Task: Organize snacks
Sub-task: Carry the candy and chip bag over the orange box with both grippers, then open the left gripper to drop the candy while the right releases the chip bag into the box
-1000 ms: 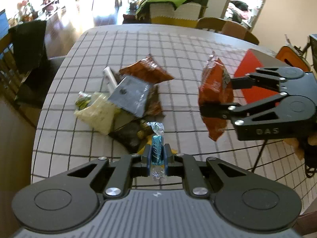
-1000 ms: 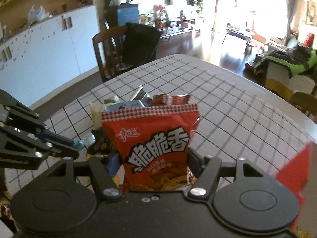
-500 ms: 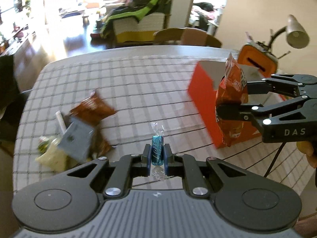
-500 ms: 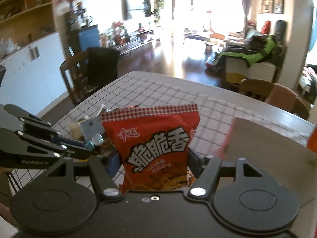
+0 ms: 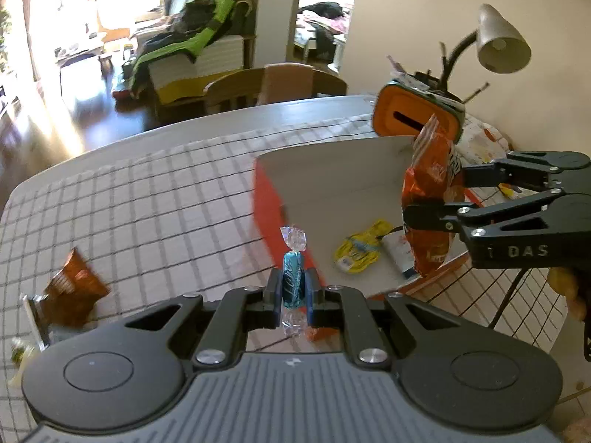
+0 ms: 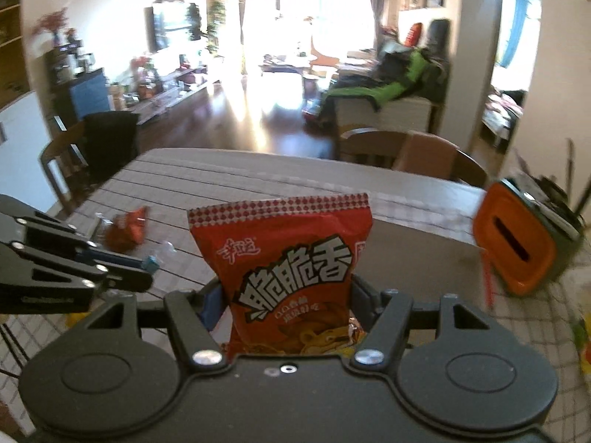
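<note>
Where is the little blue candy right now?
In the left wrist view, the blue candy is pinched upright in the left gripper, held above the table just left of the red box.

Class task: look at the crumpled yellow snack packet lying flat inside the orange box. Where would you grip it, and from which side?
Grip the crumpled yellow snack packet at its raised, twisted upper end, coming straight down from above. It lies flat on the floor of the orange cardboard box, whose walls probably block a sideways approach, and a white packet crowds its right side.
</note>
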The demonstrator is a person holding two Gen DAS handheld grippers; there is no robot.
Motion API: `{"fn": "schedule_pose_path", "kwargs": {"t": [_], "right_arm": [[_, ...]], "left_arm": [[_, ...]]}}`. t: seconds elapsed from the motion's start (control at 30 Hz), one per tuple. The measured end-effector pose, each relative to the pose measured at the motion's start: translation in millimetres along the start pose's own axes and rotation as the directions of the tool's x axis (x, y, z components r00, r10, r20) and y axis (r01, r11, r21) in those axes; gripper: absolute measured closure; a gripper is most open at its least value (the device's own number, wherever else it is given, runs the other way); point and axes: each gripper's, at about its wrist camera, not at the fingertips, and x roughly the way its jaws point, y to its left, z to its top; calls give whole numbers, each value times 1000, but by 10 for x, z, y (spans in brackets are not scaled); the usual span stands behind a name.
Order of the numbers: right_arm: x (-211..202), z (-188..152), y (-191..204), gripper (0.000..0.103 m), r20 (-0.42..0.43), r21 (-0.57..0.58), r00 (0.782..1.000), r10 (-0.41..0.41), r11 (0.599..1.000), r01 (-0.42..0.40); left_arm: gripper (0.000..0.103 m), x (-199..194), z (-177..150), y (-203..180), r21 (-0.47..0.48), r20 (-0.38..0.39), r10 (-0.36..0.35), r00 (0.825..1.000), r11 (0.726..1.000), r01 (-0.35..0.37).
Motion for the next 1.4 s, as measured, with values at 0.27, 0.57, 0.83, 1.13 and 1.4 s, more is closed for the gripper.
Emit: {"fn": "schedule_pose_path", "kwargs": {"t": [0.27, 0.57, 0.83, 1.13, 1.4], "right_arm": [[226, -155, -573, 36, -83, 83, 993, -82, 993, 89], [648, -364, -937, 36, -237, 87, 967, -96, 989, 119], [958, -439, -940, 36, -291, 21, 953, -86, 995, 97], [1139, -435, -938, 36, -330, -38, 941, -70, 997, 61], [1197, -444, -930, 36, -350, -66, 935, -63, 997, 43]], "left_arm": [[91, 504, 237, -419, 48, -53, 3, 999, 999, 0], [91, 1126, 394, -612, 61, -142, 39, 989, 998, -30], [91, 1444, 429, -708, 92, -208, 86, 974, 993, -68], [91, 1705, 367, -687, 72, -303, 89, 949, 995, -70], [91, 1819, 326, -745, 88, -335, 116, 935, 992, -92]]}}
